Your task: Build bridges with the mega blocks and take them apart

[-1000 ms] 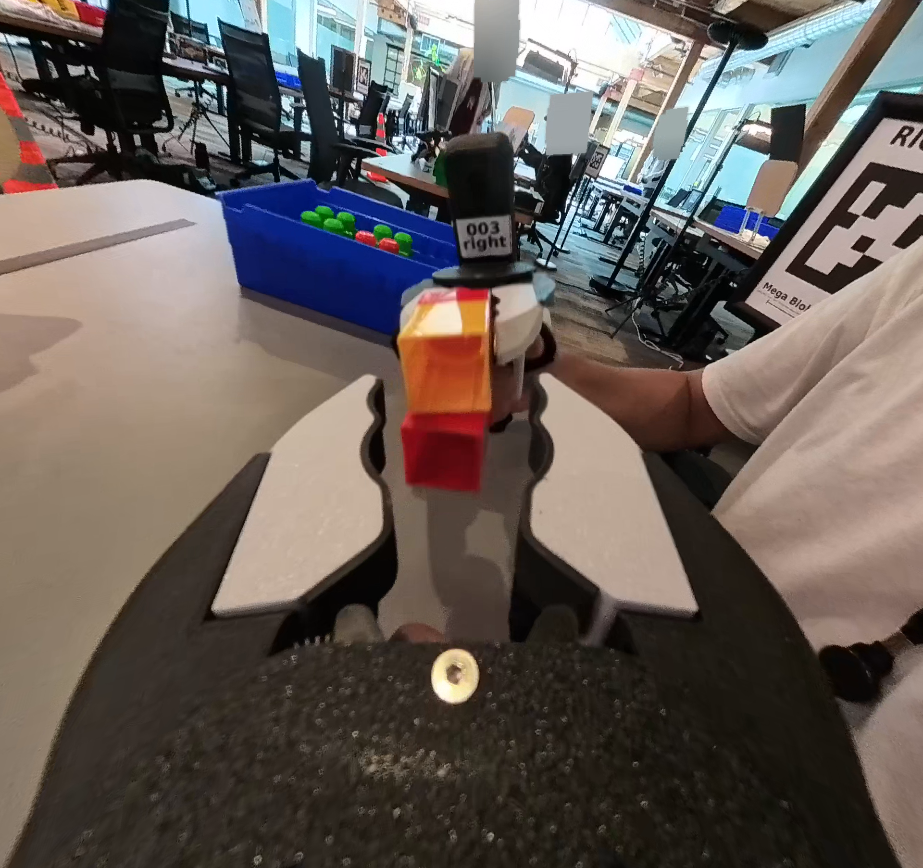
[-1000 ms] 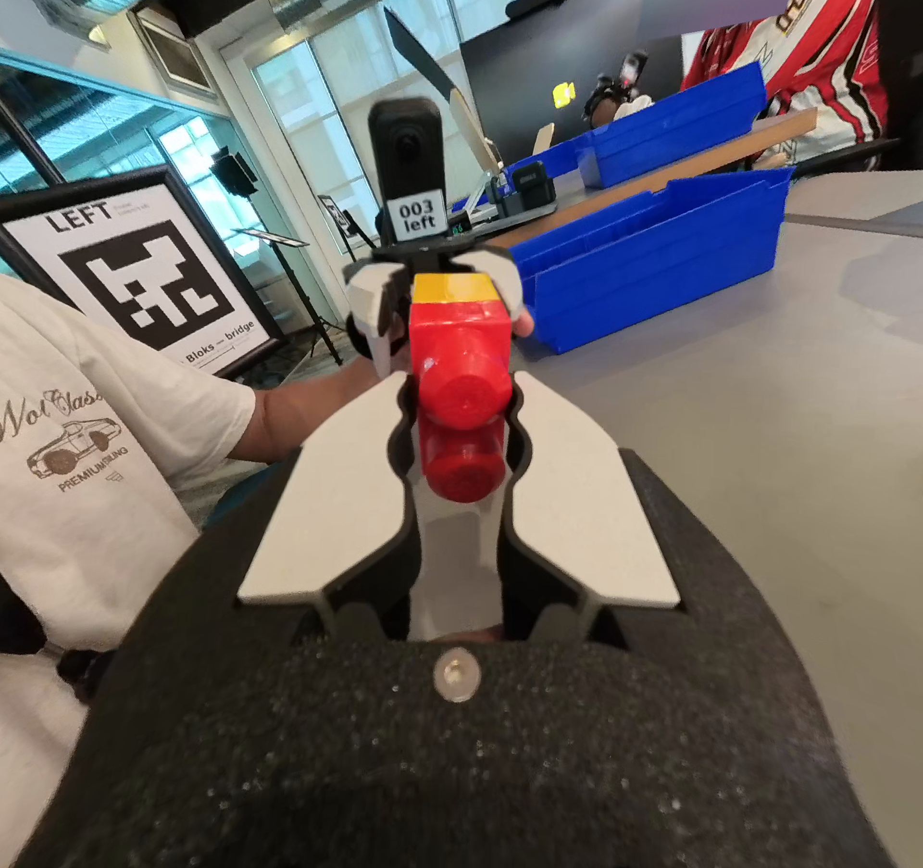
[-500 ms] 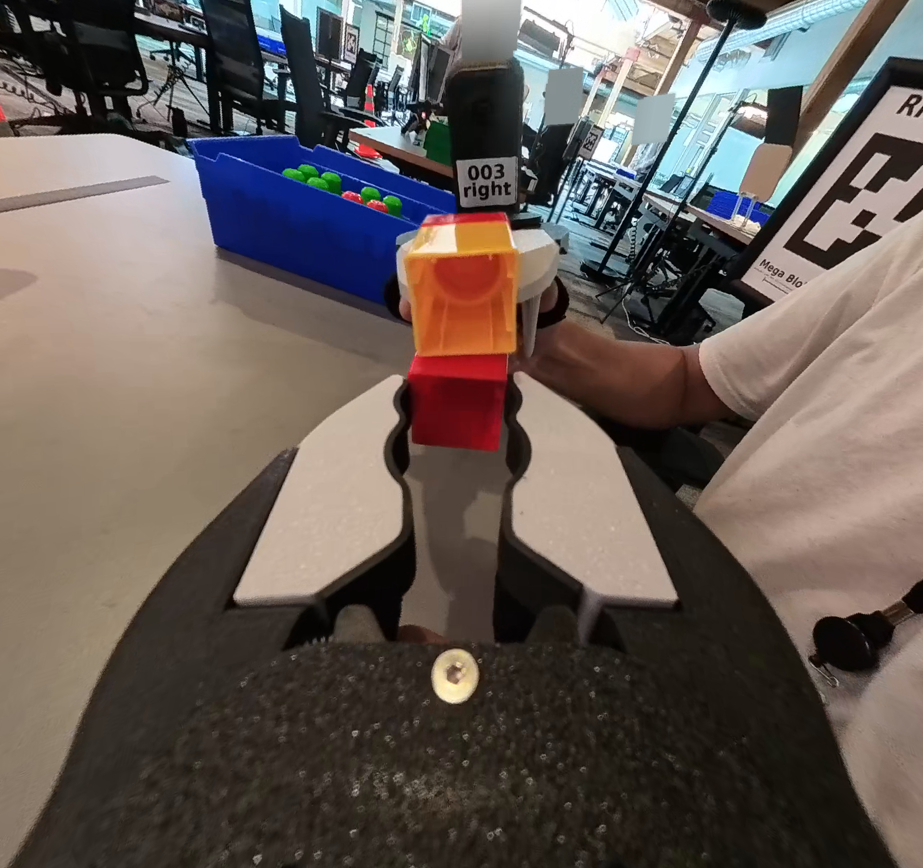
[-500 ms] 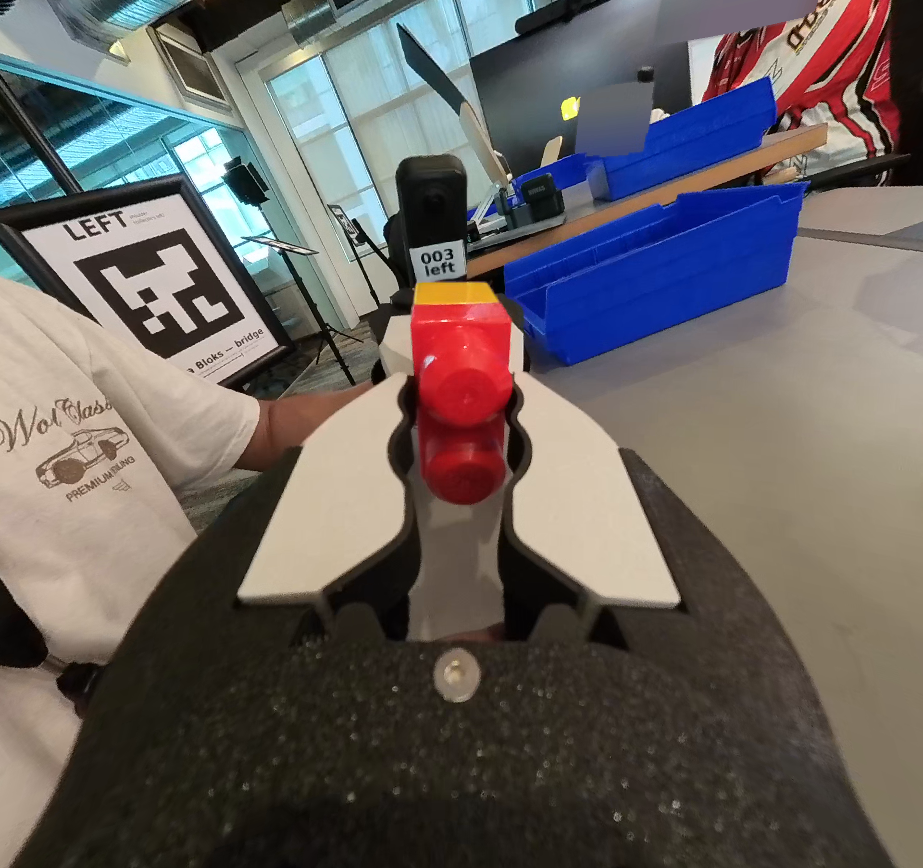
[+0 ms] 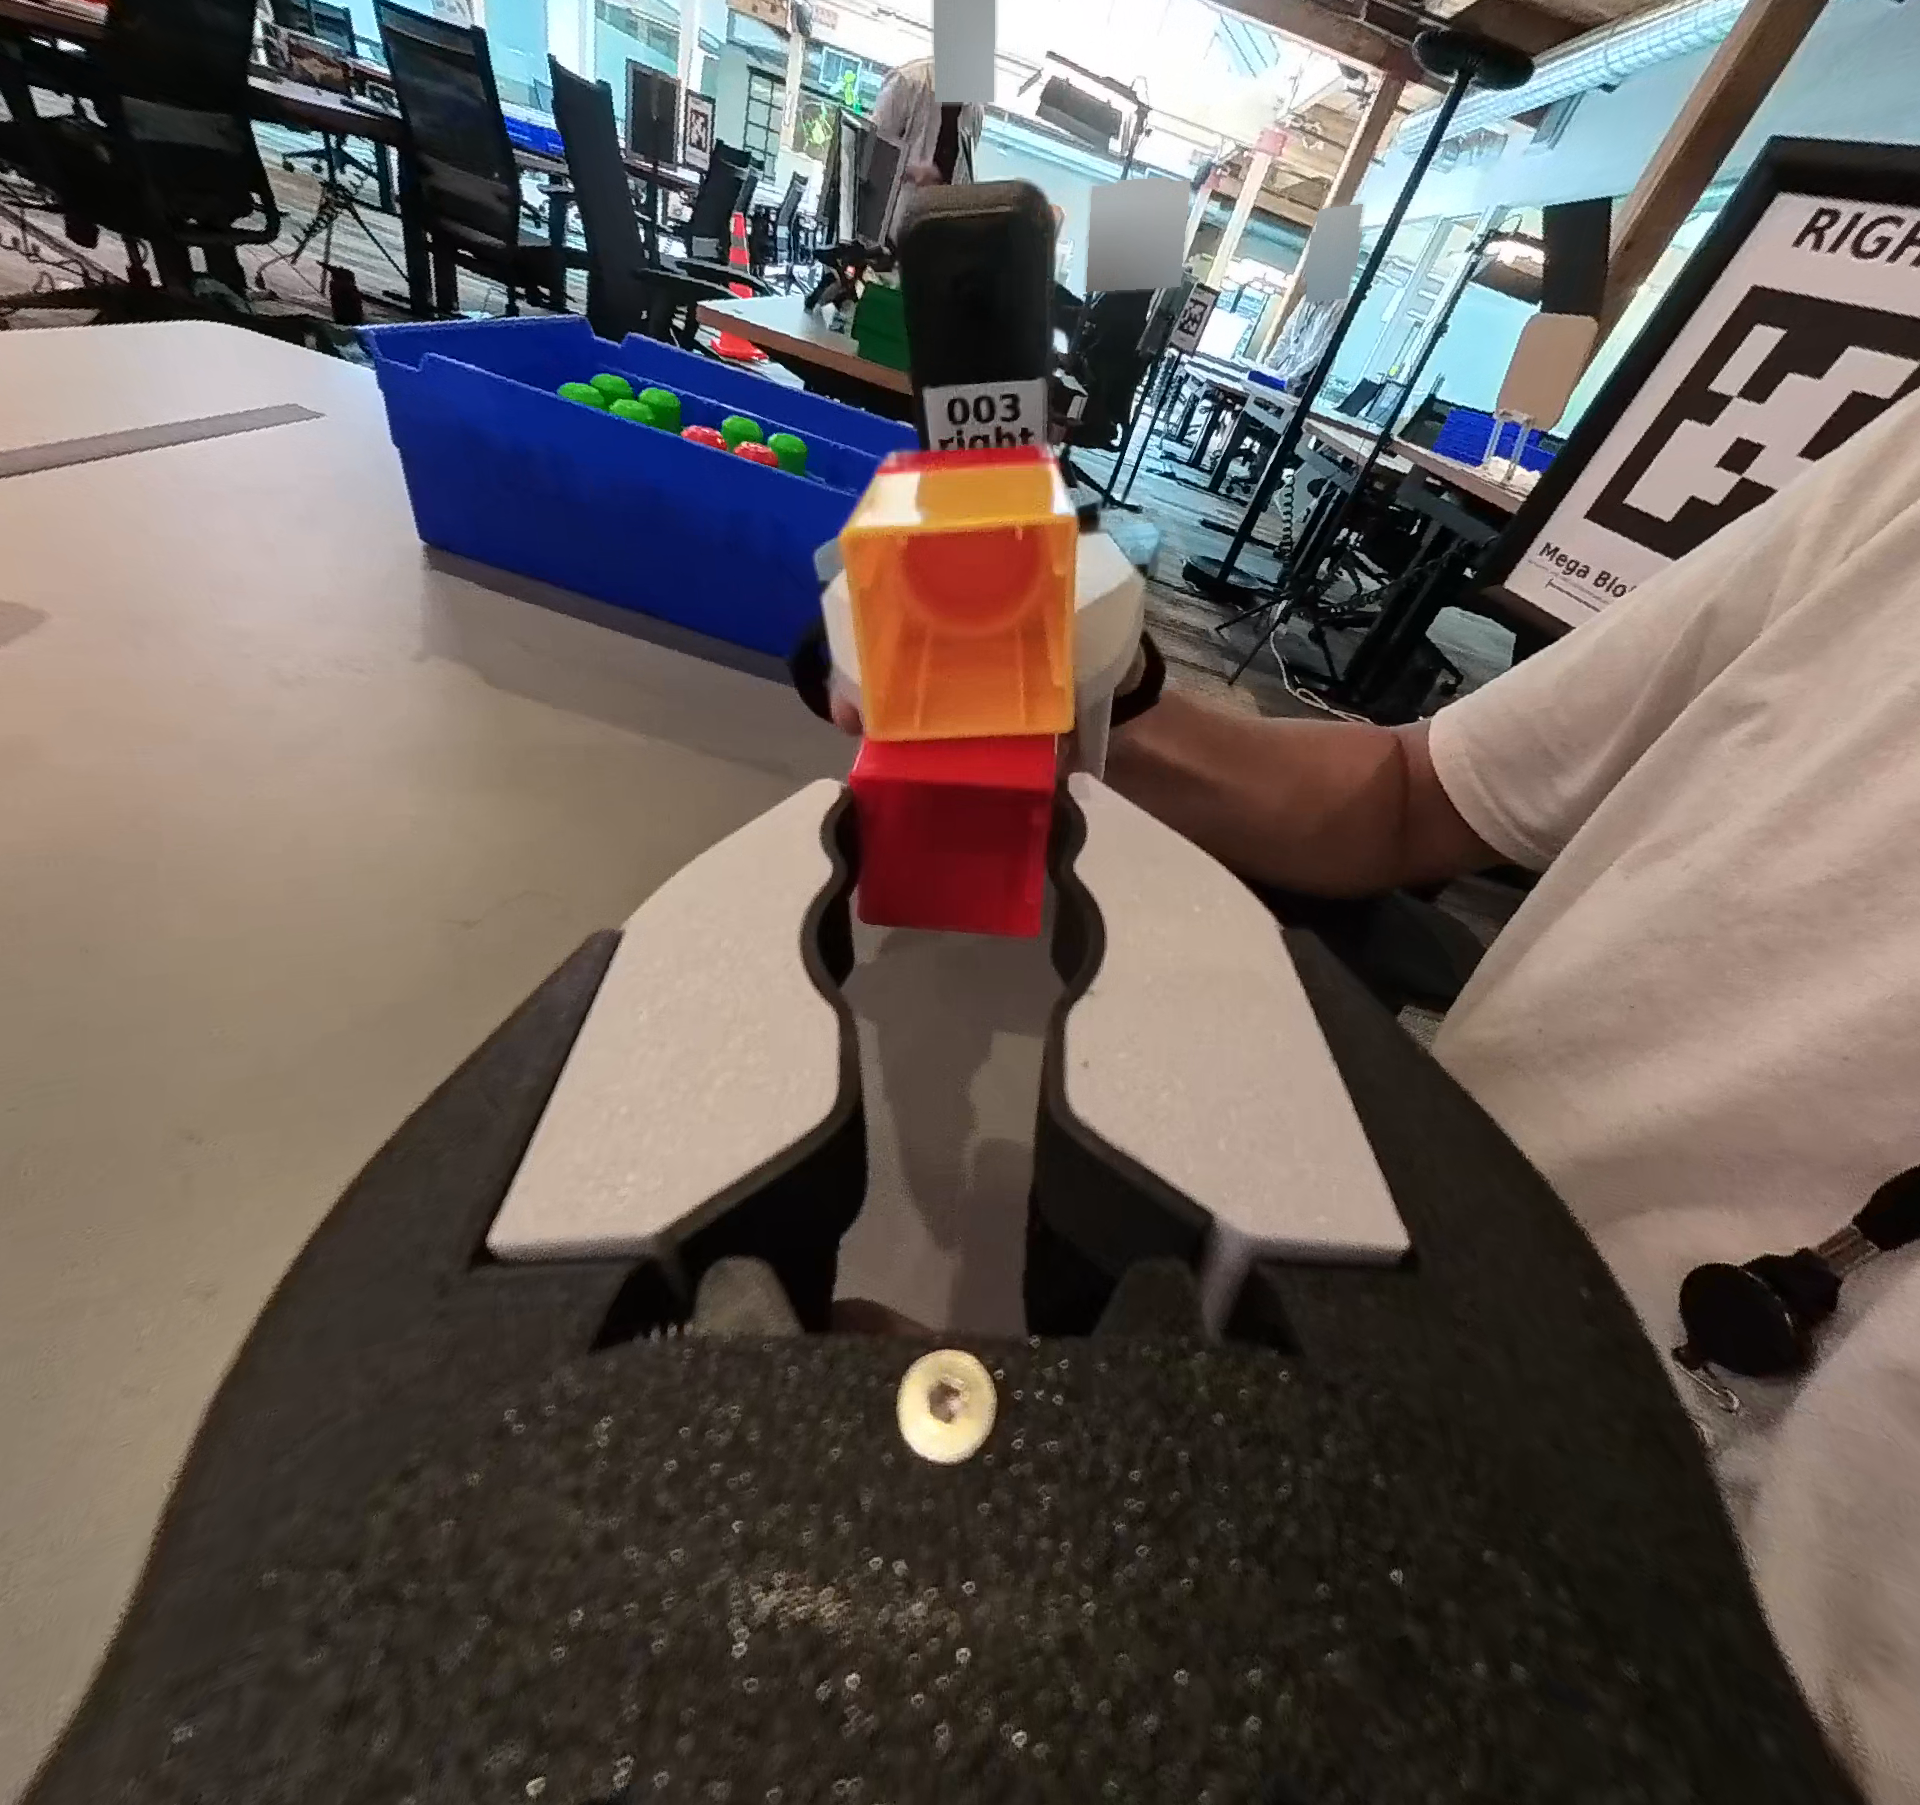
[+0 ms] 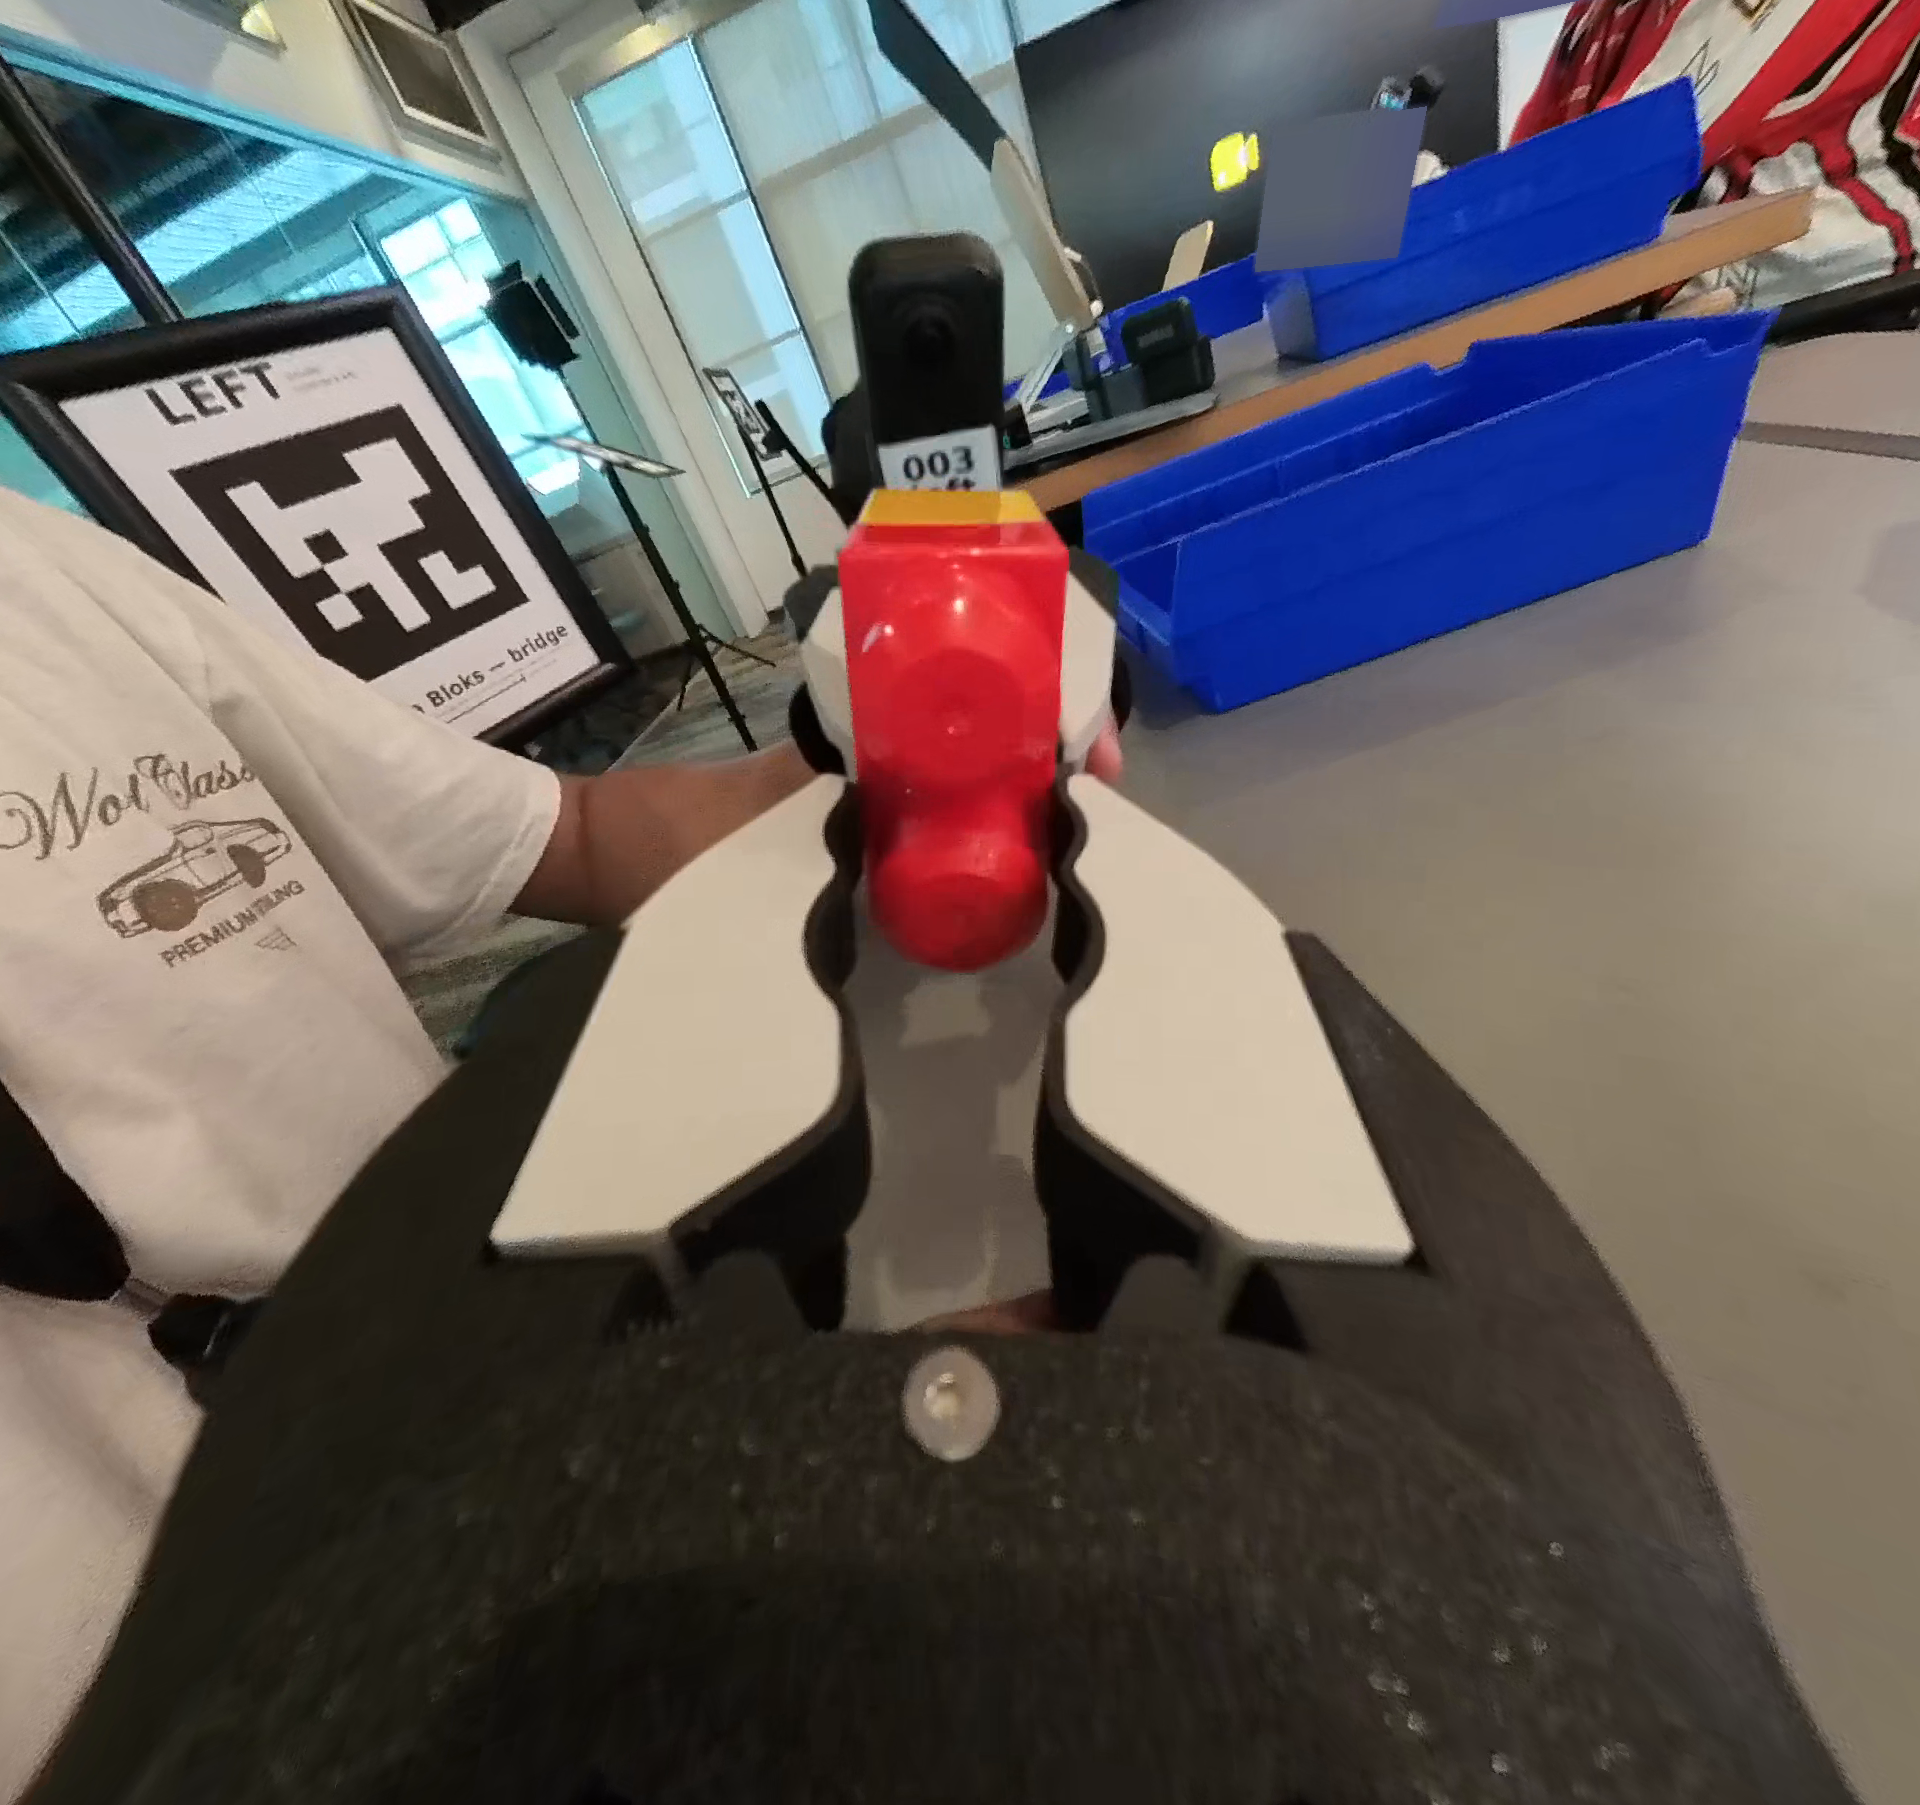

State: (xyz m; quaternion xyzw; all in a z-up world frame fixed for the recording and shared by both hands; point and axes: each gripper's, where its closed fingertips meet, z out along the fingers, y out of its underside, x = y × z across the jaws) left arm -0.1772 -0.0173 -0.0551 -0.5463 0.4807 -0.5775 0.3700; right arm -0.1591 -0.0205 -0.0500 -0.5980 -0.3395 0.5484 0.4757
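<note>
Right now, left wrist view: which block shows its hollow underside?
The orange block, directly above the red block in the left claw; the red one shows a closed face.

L gripper (image 5: 951, 851) and R gripper (image 6: 956, 862) face each other nose to nose, both held up off the tabletop. Each has its fingers closed in on the red block (image 5: 948, 846) of the same stack. Bare forearm (image 5: 1278, 810) w/ white sleeve behind R gripper.
</note>
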